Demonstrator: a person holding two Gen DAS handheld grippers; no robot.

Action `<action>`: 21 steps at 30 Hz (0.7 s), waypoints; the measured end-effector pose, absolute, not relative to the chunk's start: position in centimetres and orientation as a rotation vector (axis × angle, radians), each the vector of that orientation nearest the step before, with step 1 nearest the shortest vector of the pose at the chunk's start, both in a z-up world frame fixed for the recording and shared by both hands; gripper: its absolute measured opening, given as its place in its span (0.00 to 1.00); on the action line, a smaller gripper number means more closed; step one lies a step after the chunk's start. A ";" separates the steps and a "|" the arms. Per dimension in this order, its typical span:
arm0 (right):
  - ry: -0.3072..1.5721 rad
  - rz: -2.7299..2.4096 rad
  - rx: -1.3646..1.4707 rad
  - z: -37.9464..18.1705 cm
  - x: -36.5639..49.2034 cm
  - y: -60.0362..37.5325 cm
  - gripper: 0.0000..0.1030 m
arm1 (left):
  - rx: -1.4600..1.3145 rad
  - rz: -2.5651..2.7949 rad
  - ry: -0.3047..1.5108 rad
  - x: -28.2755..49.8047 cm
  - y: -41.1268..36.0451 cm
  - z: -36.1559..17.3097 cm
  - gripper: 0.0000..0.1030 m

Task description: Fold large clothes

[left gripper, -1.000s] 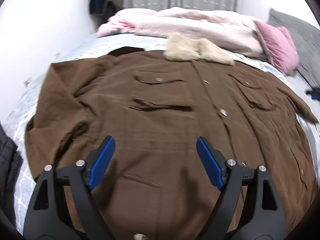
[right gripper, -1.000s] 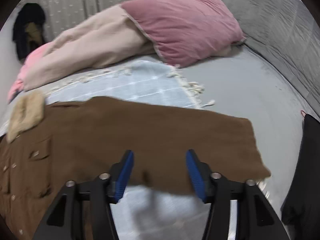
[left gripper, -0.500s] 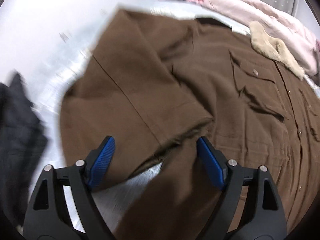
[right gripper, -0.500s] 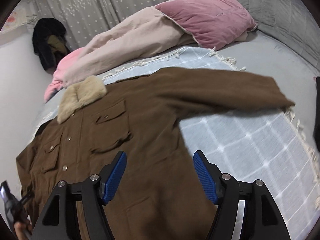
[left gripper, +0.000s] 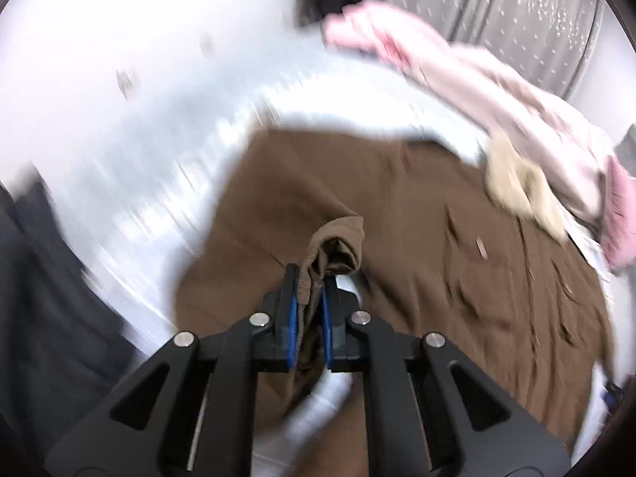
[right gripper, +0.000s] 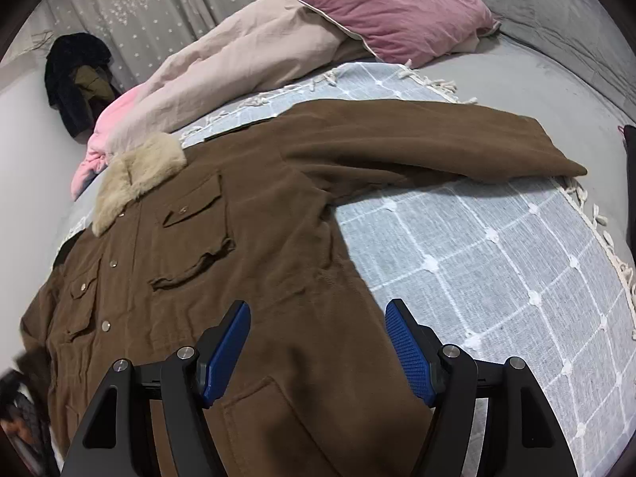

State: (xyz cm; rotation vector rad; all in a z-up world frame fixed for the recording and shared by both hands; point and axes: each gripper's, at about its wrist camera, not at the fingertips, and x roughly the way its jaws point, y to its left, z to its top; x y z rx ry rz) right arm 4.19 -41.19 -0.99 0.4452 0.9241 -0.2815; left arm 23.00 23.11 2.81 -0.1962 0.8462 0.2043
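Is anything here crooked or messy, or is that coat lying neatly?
Mostly neat. The brown coat lies flat on the checked blanket, one sleeve stretched straight out. The odd spot is the other sleeve's cuff, bunched and lifted, pinched in the left gripper. The right gripper is open, holding nothing.

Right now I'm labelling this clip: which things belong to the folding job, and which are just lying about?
Part of the job:
- brown coat
- its sleeve, pinched in the left gripper
- right gripper, open over the coat

Just lying about:
- pink pillow
- beige and pink quilt
- checked blanket
- dark clothes by the curtain
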 end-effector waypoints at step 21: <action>0.967 -0.381 0.343 -2.4 4.9 -40.9 0.69 | 0.218 0.798 0.747 35.4 37.6 4.9 0.11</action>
